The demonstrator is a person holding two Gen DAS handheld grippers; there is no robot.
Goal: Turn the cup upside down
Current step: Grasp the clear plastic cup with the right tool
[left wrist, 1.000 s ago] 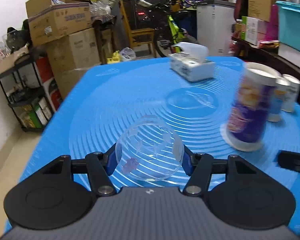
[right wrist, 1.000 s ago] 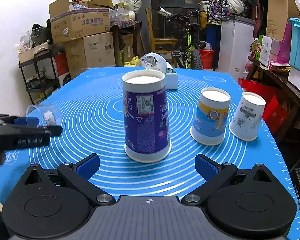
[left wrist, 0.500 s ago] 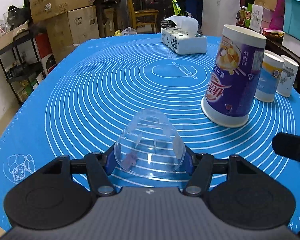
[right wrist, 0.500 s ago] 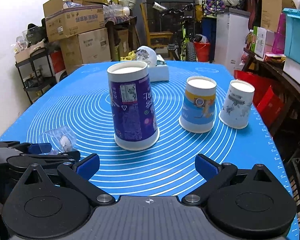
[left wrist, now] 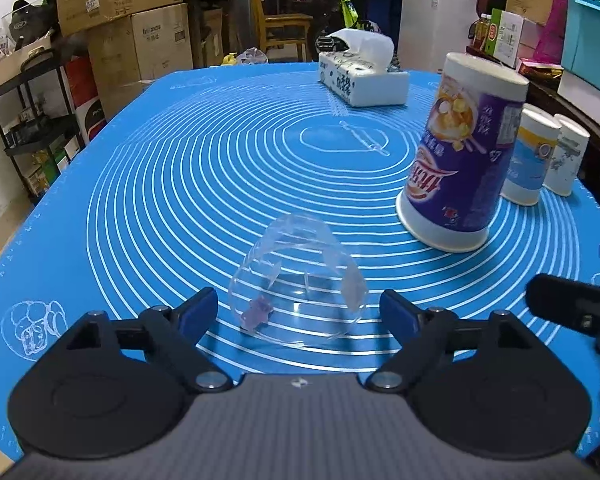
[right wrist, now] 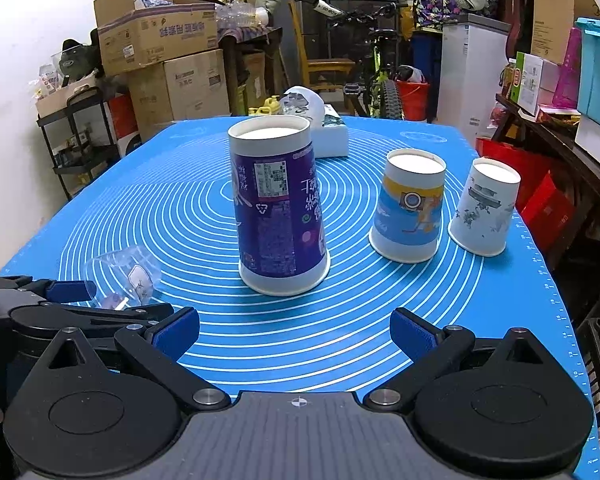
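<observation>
Looks like a cluttered home storage room or garage

Stacked cardboard boxes (right wrist: 160, 40), a parked bicycle (right wrist: 376, 80), a white chest freezer (right wrist: 472, 76) and a metal shelf rack (right wrist: 76, 144) crowd around the blue-matted table (right wrist: 380, 340).

The right gripper (right wrist: 294, 330) hangs low over the near edge of the blue mat (right wrist: 380, 328), its blue-padded fingers (right wrist: 178, 330) spread wide with nothing between them. Straight ahead of it stands the purple paper cup (right wrist: 278, 208), mouth down on the mat. Right of the purple cup sits the blue-and-yellow cup (right wrist: 410, 206), and further right the white printed cup (right wrist: 484, 208), both inverted. Behind the purple cup lies a tissue box (right wrist: 332, 136). Left of it and nearer the camera, the clear plastic cup (right wrist: 122, 276) rests on the mat between the parted fingers of the left gripper (right wrist: 112, 300).
</observation>
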